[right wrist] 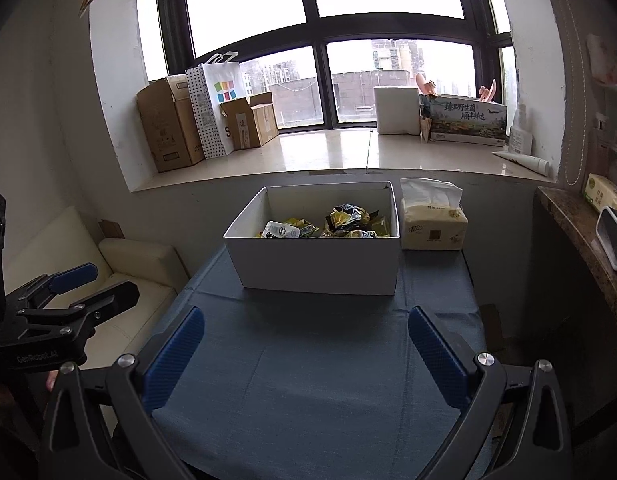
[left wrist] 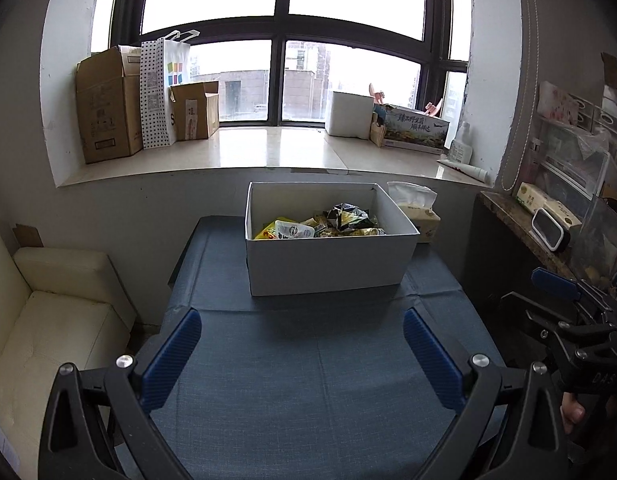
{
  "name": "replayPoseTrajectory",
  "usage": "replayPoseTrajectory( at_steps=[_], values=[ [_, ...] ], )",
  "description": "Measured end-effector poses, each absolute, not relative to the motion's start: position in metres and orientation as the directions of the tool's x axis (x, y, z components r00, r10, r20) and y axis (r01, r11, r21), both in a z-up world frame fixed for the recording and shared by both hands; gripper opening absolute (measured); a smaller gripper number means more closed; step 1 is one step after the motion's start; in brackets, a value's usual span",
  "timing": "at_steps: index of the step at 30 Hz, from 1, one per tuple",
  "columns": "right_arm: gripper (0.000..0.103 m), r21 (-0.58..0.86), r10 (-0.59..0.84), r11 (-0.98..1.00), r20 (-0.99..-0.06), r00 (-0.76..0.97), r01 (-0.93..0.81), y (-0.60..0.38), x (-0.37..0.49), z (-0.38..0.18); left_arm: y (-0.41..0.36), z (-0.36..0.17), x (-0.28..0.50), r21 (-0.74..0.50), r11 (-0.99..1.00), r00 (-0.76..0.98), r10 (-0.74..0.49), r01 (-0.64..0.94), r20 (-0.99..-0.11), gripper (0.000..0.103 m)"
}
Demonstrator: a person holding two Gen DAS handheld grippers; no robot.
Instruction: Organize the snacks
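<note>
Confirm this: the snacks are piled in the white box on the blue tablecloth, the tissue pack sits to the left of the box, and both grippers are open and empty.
One detail is wrong. The tissue pack sits to the right of the white box, not the left; the right wrist view shows it clearly. The rest holds: snacks lie in the box on the blue tablecloth, and the left gripper and right gripper are open and empty.

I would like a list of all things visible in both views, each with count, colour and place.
box: one, white, on the table, far end
snacks: several, yellow, black and white, inside the box
tissue pack: one, yellow, right of the box
tablecloth: one, blue, covering the table
cartons: two, brown, windowsill left
paper bag: one, white, between the cartons
sofa: one, cream, left of the table
left gripper: open, empty
right gripper: open, empty
</note>
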State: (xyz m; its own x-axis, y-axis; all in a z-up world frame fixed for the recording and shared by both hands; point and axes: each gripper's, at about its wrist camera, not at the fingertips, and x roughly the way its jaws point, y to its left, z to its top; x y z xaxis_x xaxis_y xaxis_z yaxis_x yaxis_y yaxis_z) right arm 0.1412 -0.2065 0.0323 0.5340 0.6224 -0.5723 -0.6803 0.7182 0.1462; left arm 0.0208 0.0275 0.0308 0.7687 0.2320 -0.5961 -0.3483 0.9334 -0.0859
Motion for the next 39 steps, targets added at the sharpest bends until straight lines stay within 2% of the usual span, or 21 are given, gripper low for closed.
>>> replayPoseTrajectory(
  at_steps=[39],
  values=[
    [0.103, 0.141, 0.627, 0.702, -0.588, 0.511, -0.698, -0.1985, 0.1348, 0.0280, 0.0272, 0.0259, 0.0214, -0.096, 0.933, 0.762, 0.221, -0.347, -0.609, 0.103]
  ],
)
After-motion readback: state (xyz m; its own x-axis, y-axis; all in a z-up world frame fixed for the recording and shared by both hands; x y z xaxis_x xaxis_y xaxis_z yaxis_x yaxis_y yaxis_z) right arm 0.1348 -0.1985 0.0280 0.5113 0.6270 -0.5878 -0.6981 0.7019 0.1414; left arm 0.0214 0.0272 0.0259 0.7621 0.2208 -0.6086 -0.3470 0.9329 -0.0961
